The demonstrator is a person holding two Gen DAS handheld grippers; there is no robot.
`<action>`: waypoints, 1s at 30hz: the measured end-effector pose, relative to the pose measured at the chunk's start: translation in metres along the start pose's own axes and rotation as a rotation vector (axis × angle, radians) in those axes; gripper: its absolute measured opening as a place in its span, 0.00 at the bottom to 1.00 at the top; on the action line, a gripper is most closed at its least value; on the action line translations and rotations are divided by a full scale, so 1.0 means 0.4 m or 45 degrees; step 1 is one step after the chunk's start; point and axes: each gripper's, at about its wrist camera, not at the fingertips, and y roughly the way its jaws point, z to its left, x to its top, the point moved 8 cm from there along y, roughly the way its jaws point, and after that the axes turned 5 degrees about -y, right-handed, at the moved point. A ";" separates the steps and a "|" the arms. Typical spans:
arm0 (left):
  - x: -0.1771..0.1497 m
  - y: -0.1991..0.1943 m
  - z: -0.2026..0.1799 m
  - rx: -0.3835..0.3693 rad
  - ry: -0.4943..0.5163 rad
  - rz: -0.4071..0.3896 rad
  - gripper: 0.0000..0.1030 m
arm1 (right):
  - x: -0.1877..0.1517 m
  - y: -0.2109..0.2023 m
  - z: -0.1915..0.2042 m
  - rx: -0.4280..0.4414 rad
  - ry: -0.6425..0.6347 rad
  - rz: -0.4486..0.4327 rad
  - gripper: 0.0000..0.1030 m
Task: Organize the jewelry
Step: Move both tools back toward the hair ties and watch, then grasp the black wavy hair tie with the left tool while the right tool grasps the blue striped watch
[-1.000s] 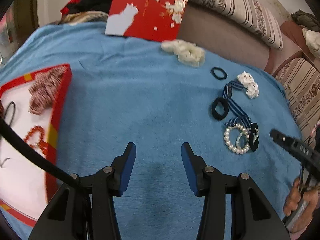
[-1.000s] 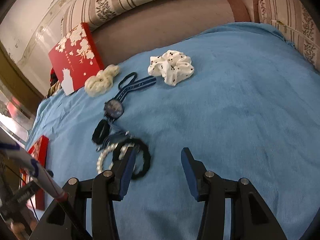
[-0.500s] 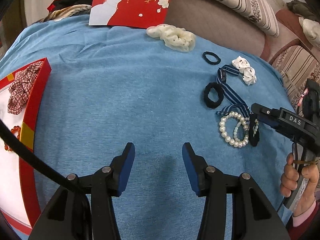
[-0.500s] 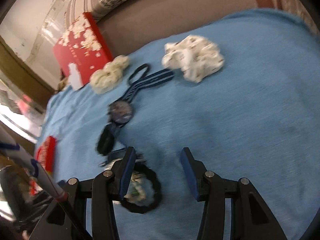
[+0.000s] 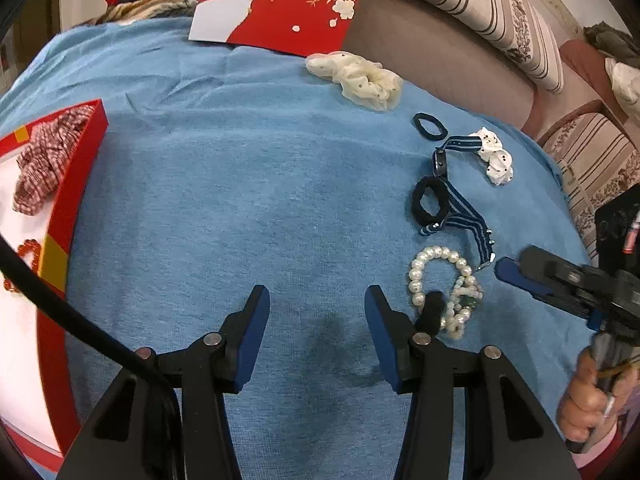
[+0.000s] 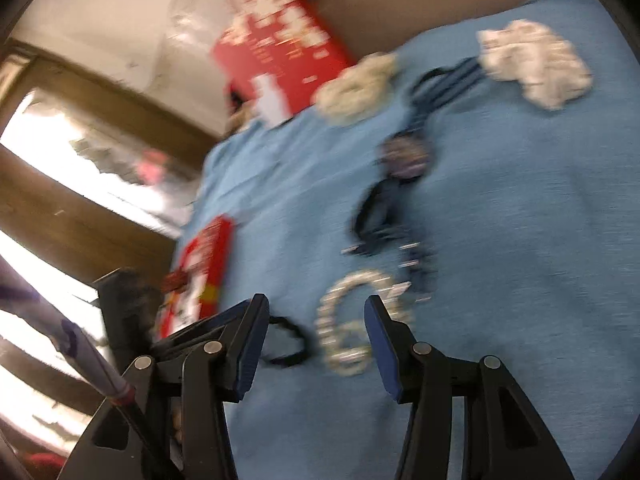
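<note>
Right gripper (image 6: 316, 342) has swung down toward the pearl bracelet (image 6: 352, 320): a second ago its view centred on the far scrunchies, now the pearls sit at lower centre, between its jaws. Jaws roughly half open, gripping nothing. Likely next pick. Left gripper (image 5: 316, 328) barely shifts, jaws half open and empty over the blue cloth (image 5: 248, 200). Red box (image 5: 68, 232) waits at left edge.

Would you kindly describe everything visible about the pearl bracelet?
The pearl bracelet is a loop of round, glossy white beads lying flat on the blue cloth. Smaller bead strands, one with a green piece, bunch against its near side, and a black hair tie overlaps it. No tongs touch it.
</note>
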 end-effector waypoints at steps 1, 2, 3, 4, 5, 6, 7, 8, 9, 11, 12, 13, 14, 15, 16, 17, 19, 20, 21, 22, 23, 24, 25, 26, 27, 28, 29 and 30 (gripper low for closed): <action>-0.001 0.003 -0.002 -0.012 -0.003 0.009 0.47 | 0.003 -0.004 -0.018 -0.037 0.023 -0.017 0.52; -0.003 0.007 -0.006 -0.025 -0.003 0.017 0.47 | 0.008 -0.009 -0.031 -0.055 0.035 -0.027 0.52; -0.008 0.012 -0.012 -0.038 0.000 0.027 0.47 | 0.012 -0.013 -0.042 -0.079 0.045 -0.040 0.52; -0.012 0.018 -0.018 -0.052 0.006 0.039 0.47 | 0.016 -0.015 -0.048 -0.099 0.047 -0.050 0.52; -0.016 0.023 -0.026 -0.067 0.014 0.048 0.49 | 0.020 -0.015 -0.051 -0.113 0.046 -0.055 0.52; -0.018 0.026 -0.035 -0.083 0.023 0.048 0.54 | 0.023 -0.022 -0.059 -0.124 0.043 -0.057 0.52; -0.020 0.027 -0.045 -0.098 0.032 0.044 0.57 | 0.022 -0.020 -0.058 -0.141 0.035 -0.058 0.52; -0.023 0.028 -0.056 -0.119 0.041 0.043 0.59 | 0.022 -0.020 -0.057 -0.155 0.027 -0.060 0.52; -0.027 0.030 -0.064 -0.143 0.045 0.050 0.59 | 0.020 -0.021 -0.058 -0.170 0.020 -0.062 0.52; -0.035 0.035 -0.086 -0.211 0.047 0.073 0.60 | 0.021 -0.021 -0.062 -0.210 0.007 -0.067 0.52; -0.037 0.035 -0.092 -0.235 0.044 0.076 0.60 | 0.022 -0.023 -0.066 -0.236 -0.002 -0.070 0.52; -0.038 0.034 -0.096 -0.258 0.037 0.081 0.60 | 0.023 -0.022 -0.073 -0.264 -0.009 -0.076 0.52; -0.037 0.033 -0.099 -0.280 0.026 0.085 0.60 | 0.024 -0.026 -0.078 -0.287 -0.015 -0.084 0.52; -0.036 0.031 -0.100 -0.302 0.010 0.088 0.61 | 0.027 -0.027 -0.082 -0.303 -0.018 -0.089 0.52; -0.035 0.029 -0.099 -0.316 -0.004 0.089 0.61 | 0.028 -0.030 -0.086 -0.318 -0.019 -0.093 0.52; -0.032 0.025 -0.097 -0.338 -0.026 0.085 0.62 | 0.028 -0.033 -0.092 -0.333 -0.019 -0.098 0.52; -0.028 0.021 -0.099 -0.352 -0.039 0.069 0.66 | 0.030 -0.036 -0.097 -0.358 -0.020 -0.105 0.52; -0.027 0.020 -0.104 -0.347 -0.032 0.061 0.68 | 0.031 -0.037 -0.100 -0.365 -0.017 -0.107 0.52; -0.027 0.023 -0.109 -0.337 -0.021 0.058 0.69 | 0.032 -0.036 -0.100 -0.366 -0.013 -0.108 0.52; -0.025 0.031 -0.117 -0.328 -0.010 0.058 0.69 | 0.033 -0.036 -0.102 -0.369 -0.010 -0.110 0.52; -0.025 0.038 -0.123 -0.323 0.000 0.059 0.69 | 0.033 -0.035 -0.101 -0.374 -0.010 -0.111 0.52; -0.026 0.049 -0.132 -0.314 0.013 0.058 0.69 | 0.033 -0.034 -0.101 -0.378 -0.011 -0.112 0.52; -0.027 0.059 -0.140 -0.296 0.031 0.052 0.69 | 0.033 -0.032 -0.100 -0.380 -0.012 -0.111 0.52; -0.028 0.063 -0.144 -0.279 0.053 0.040 0.69 | 0.031 -0.030 -0.099 -0.383 -0.014 -0.108 0.52; -0.029 0.065 -0.151 -0.256 0.085 0.025 0.66 | 0.031 -0.027 -0.098 -0.386 -0.016 -0.106 0.52; -0.032 0.067 -0.160 -0.228 0.123 0.017 0.58 | 0.029 -0.025 -0.098 -0.391 -0.019 -0.102 0.52; -0.038 0.072 -0.166 -0.209 0.151 0.033 0.31 | 0.027 -0.023 -0.098 -0.396 -0.022 -0.098 0.52; -0.047 0.076 -0.168 -0.199 0.171 0.064 0.09 | 0.025 -0.021 -0.099 -0.402 -0.028 -0.094 0.52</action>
